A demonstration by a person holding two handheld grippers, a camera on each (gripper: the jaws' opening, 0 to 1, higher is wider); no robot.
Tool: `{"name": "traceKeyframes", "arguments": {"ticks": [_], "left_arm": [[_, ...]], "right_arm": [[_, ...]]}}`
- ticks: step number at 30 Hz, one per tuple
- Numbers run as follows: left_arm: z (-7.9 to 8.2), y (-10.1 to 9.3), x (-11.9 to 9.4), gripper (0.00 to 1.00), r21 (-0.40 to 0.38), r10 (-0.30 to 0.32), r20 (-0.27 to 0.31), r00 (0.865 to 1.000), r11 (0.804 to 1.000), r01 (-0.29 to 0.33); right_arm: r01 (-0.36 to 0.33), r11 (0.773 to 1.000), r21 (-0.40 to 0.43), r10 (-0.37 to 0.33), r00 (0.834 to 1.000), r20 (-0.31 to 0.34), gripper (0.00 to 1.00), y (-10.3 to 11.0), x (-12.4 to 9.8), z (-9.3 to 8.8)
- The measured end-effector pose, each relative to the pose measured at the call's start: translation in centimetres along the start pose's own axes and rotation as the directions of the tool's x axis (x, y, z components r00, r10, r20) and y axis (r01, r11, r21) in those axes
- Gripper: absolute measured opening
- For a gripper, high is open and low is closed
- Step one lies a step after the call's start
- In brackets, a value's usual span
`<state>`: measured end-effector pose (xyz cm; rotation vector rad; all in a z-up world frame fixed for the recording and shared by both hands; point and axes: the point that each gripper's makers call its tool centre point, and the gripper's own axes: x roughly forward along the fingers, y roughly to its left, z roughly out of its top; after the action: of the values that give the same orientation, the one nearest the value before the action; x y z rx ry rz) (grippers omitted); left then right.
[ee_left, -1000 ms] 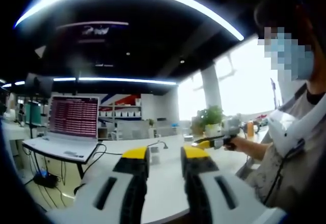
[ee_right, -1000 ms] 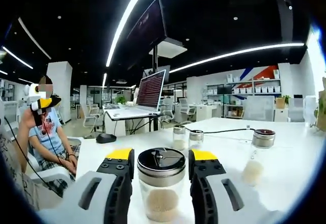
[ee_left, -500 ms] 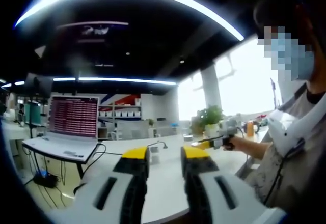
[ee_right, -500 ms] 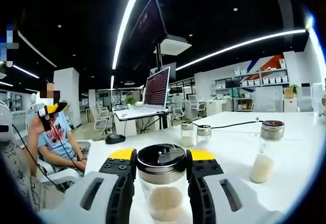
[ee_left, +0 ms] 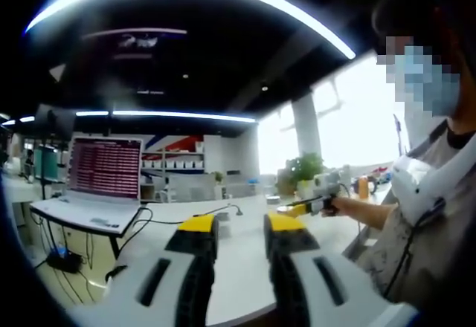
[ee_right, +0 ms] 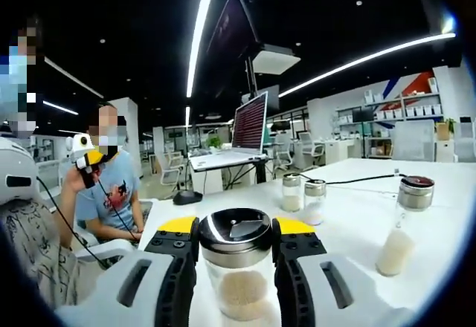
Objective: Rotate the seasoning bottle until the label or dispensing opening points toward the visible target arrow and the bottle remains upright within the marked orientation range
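The seasoning bottle [ee_right: 236, 286] is a clear glass jar of pale grains with a black and chrome lid [ee_right: 235, 230]. It stands upright on the white table [ee_right: 349, 215], close in front of the camera. My right gripper [ee_right: 236, 227] is shut on it, one yellow-tipped jaw on each side just under the lid. In the left gripper view the right gripper [ee_left: 306, 206] shows small at mid right, in the person's hand. My left gripper [ee_left: 240, 229] is open above the table edge with nothing between its fingers.
Two small shakers [ee_right: 303, 193] stand further back on the table, and a taller jar [ee_right: 405, 223] to the right. An open laptop [ee_right: 249, 122] and a mouse [ee_right: 186, 197] lie at the far end, where a person [ee_right: 111, 189] sits. Cables [ee_left: 160, 219] lie near the laptop [ee_left: 104, 171].
The right gripper view has swung, so the background slid rightward while the bottle stayed between the jaws; the marks on its lid have turned. The left gripper view has barely changed.
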<state>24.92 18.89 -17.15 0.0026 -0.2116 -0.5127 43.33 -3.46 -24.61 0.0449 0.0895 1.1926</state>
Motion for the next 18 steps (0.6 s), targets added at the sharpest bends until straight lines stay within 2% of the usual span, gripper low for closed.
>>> {"name": "traceKeyframes", "arguments": {"ticks": [5,13,16,18], "left_arm": [[0.1,0.2,-0.2,0.26,-0.006,0.000,0.006,1.000,1.000,0.000],[0.0,0.1,-0.2,0.26,-0.009,-0.009,0.007,1.000,1.000,0.009],[0.0,0.1,-0.1,0.26,-0.008,-0.009,0.008,1.000,1.000,0.009],[0.1,0.2,-0.2,0.26,-0.007,-0.005,0.010,1.000,1.000,0.005]], "right_arm": [[-0.052,0.999,0.009,0.052,0.998,-0.022,0.38,0.1,0.1,-0.1],[-0.078,0.996,0.030,0.079,0.996,-0.035,0.39,0.1,0.1,-0.6],[-0.067,0.996,-0.054,0.064,0.996,-0.065,0.42,0.0,-0.1,-1.4],[-0.065,0.996,-0.060,0.062,0.997,-0.052,0.50,0.2,-0.2,-1.5]]}}
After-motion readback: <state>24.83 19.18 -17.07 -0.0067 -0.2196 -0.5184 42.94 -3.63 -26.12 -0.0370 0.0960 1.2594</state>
